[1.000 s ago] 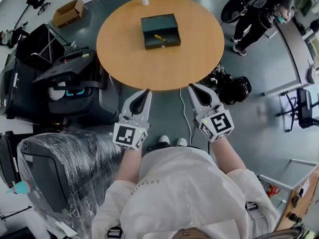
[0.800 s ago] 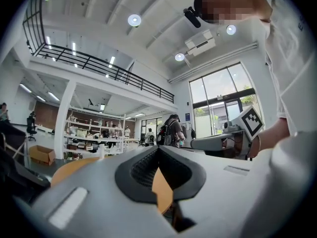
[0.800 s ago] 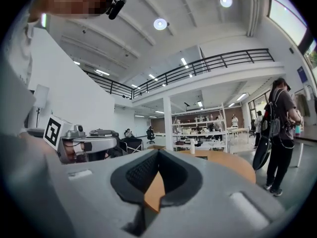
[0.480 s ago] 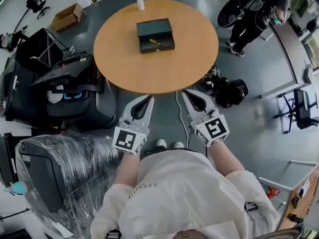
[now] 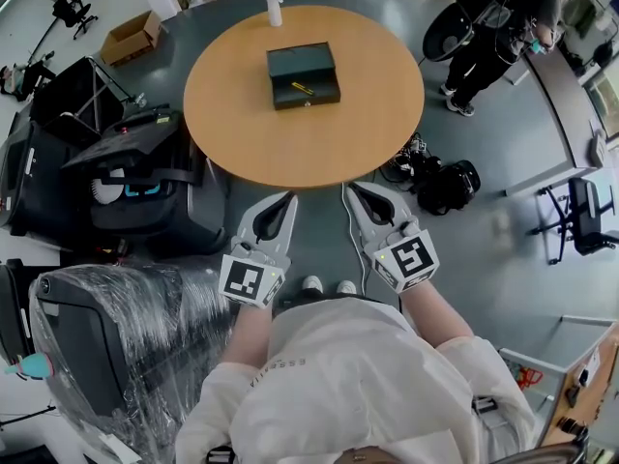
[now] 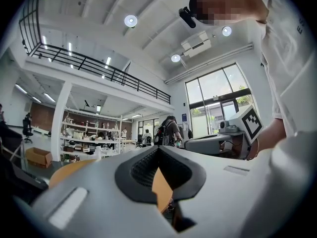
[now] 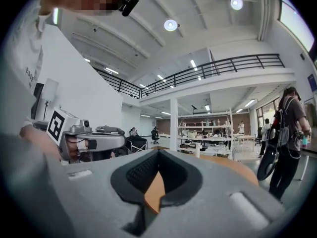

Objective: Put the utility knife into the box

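A dark green box stands with its lid open on the round wooden table. The yellow utility knife lies inside it. My left gripper and right gripper hang side by side over the floor, just short of the table's near edge and well away from the box. Both are shut with nothing between the jaws. In the left gripper view the left gripper points level across the room with its tips together. The right gripper does the same in its own view. The box is not visible in either gripper view.
A white bottle stands at the table's far edge. Black cases and a plastic-wrapped chair crowd the left. Black bags lie on the floor at the right, and a person stands beyond them. A cardboard box sits far left.
Both grippers stay shut and empty. The right gripper has drifted slightly left and toward the left gripper. The table and box sit a little higher in the head view.
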`<state>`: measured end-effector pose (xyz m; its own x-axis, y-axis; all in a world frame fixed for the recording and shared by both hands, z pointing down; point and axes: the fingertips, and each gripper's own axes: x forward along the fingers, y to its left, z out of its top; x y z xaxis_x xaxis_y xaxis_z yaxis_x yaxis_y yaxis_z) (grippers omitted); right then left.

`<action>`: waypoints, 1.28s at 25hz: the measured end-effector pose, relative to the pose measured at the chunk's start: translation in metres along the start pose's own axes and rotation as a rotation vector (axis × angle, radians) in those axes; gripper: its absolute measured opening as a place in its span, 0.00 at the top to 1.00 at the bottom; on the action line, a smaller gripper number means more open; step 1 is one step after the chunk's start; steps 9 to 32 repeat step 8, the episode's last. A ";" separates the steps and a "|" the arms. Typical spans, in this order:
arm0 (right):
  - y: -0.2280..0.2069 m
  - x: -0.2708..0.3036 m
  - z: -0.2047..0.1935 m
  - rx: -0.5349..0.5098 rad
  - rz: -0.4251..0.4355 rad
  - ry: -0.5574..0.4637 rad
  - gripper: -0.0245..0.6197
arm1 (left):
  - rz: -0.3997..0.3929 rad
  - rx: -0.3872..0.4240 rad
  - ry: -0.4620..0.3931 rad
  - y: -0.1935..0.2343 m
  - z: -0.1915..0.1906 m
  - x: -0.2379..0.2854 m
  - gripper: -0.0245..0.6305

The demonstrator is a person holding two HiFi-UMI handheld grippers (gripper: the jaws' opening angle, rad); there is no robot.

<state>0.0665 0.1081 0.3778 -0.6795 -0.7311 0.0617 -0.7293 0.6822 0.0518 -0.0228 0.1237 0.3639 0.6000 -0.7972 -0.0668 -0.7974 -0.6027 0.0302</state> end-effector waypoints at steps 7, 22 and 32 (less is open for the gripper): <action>0.002 0.001 0.000 -0.008 -0.004 -0.001 0.98 | 0.019 -0.003 -0.014 0.002 0.000 -0.006 0.94; 0.002 0.001 -0.001 -0.008 -0.003 0.002 0.98 | 0.021 -0.003 -0.017 0.002 0.000 -0.007 0.94; 0.002 0.001 -0.001 -0.008 -0.003 0.002 0.98 | 0.021 -0.003 -0.017 0.002 0.000 -0.007 0.94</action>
